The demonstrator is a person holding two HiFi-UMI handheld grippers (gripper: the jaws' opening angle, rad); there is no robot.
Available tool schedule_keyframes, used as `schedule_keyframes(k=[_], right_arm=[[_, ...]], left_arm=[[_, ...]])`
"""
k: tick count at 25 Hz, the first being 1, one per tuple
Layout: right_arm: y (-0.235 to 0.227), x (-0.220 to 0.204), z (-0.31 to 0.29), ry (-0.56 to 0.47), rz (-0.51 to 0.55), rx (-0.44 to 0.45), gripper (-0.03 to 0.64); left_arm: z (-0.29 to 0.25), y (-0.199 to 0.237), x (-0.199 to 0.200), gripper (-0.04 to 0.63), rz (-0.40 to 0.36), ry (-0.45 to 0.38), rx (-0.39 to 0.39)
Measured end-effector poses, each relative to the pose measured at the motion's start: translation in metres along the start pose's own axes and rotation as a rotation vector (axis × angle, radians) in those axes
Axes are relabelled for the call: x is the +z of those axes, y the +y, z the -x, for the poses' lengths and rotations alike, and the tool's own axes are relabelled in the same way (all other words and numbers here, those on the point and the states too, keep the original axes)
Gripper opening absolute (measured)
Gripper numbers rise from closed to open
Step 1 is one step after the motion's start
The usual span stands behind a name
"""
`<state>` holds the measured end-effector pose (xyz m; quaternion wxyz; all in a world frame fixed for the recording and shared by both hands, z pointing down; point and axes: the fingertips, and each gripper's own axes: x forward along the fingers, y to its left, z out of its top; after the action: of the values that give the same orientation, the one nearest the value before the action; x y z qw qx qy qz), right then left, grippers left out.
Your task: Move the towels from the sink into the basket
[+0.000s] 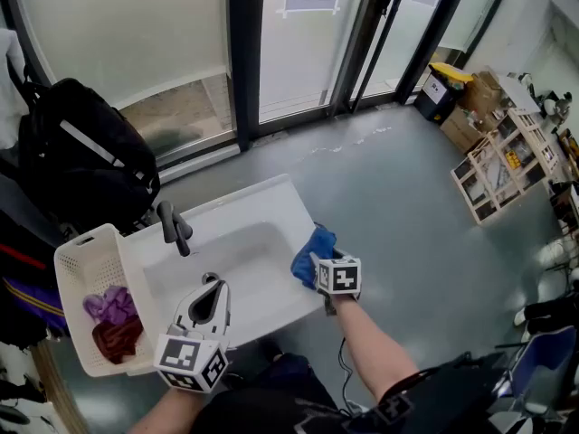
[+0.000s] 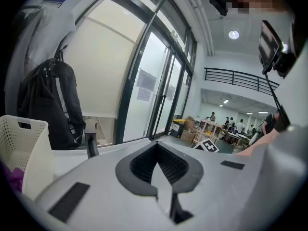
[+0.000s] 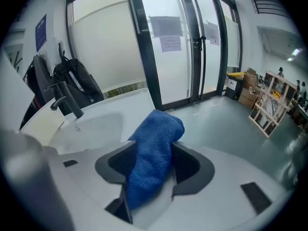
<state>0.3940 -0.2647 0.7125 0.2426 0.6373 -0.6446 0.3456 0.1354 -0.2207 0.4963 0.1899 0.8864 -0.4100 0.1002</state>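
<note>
Your right gripper (image 1: pixel 316 262) is pinching the blue towel (image 1: pixel 313 248): in the right gripper view the jaws press on the cloth from both sides, and the towel (image 3: pixel 155 148) stands up between them with its folded end lolling over beyond the tips. In the head view that gripper and towel sit at the right edge of the white sink (image 1: pixel 271 197), over its rim, with the basin lying to the left. Your left gripper (image 1: pixel 210 285) has its jaws pressed together with nothing between them, and it hangs over the near side of the sink, pointing toward the black faucet (image 1: pixel 174 229). The white basket (image 1: pixel 77 269) stands against the sink's left side, well apart from the blue towel, and a purple towel (image 1: pixel 109 304) and a dark red towel (image 1: pixel 118 337) lie inside it, touching.
</note>
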Motion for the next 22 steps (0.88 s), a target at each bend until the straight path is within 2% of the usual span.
schedule_keyframes(k=[1, 2, 3, 10, 15, 18, 22], right_arm=[[0.001, 0.001, 0.001, -0.004, 0.004, -0.003, 0.223], [0.001, 0.001, 0.002, -0.008, 0.008, -0.004, 0.148], [0.002, 0.001, 0.004, -0.011, 0.011, -0.003, 0.104], [0.011, 0.012, 0.021, -0.069, 0.018, 0.006, 0.1], [0.039, 0.036, 0.046, -0.154, 0.033, 0.067, 0.098], [0.064, 0.056, 0.066, -0.217, 0.041, 0.117, 0.098], [0.098, 0.081, 0.096, -0.285, 0.065, 0.179, 0.098]], left_arm=[[0.002, 0.0, 0.001, 0.008, -0.001, -0.004, 0.0], [0.005, -0.001, 0.003, 0.008, -0.001, -0.009, 0.0], [0.008, 0.0, 0.005, 0.008, -0.001, -0.016, 0.001], [0.036, 0.017, 0.022, 0.007, 0.019, -0.075, 0.039], [0.061, 0.024, 0.036, 0.008, 0.023, -0.136, 0.057], [0.076, 0.025, 0.041, 0.007, -0.005, -0.159, 0.063], [0.098, 0.033, 0.049, 0.008, -0.003, -0.188, 0.104]])
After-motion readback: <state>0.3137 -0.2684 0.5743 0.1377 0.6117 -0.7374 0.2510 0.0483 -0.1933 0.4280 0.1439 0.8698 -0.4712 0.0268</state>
